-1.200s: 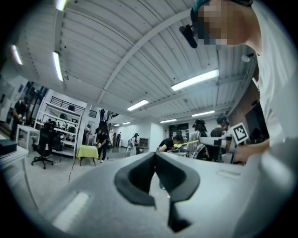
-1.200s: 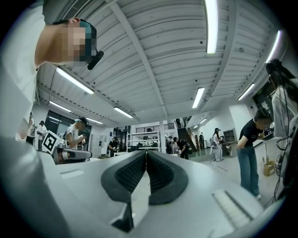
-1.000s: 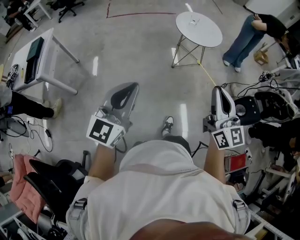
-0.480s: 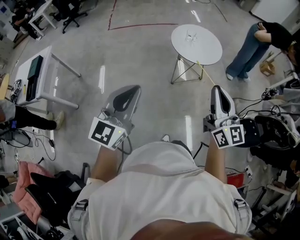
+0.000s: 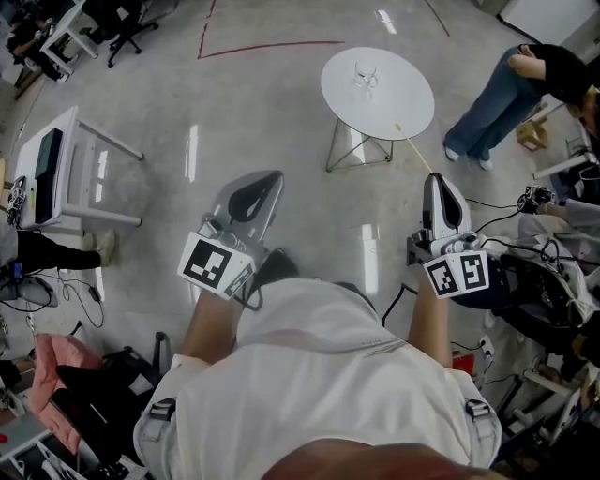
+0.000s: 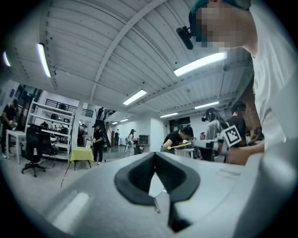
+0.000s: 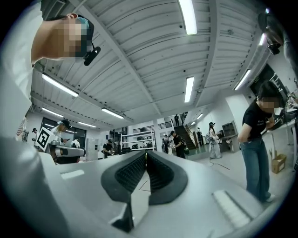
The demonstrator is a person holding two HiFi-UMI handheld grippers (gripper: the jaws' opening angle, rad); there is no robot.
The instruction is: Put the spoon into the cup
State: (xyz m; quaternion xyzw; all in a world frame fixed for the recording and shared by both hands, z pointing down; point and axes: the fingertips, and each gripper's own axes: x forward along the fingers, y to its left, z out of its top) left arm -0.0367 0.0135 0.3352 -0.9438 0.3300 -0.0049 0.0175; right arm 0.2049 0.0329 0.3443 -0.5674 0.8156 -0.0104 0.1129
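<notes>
A round white table (image 5: 403, 98) stands ahead on the grey floor, with a small clear cup-like object (image 5: 364, 75) on its top. I cannot make out a spoon. My left gripper (image 5: 269, 177) and right gripper (image 5: 437, 177) are held out level in front of the body, well short of the table. In the left gripper view the left gripper (image 6: 154, 153) has its jaw tips together with nothing between them. The right gripper (image 7: 146, 152) is likewise shut and empty in its own view.
A person in jeans (image 5: 487, 94) stands right of the round table. A white desk (image 5: 66, 155) with a dark item stands at the left. Cables and dark equipment (image 5: 534, 281) crowd the right side. Office chairs (image 5: 131, 14) are at the far left.
The round table has shifted left and sits larger in the head view, and the desk has slid further left. Both grippers keep their pose and stay shut.
</notes>
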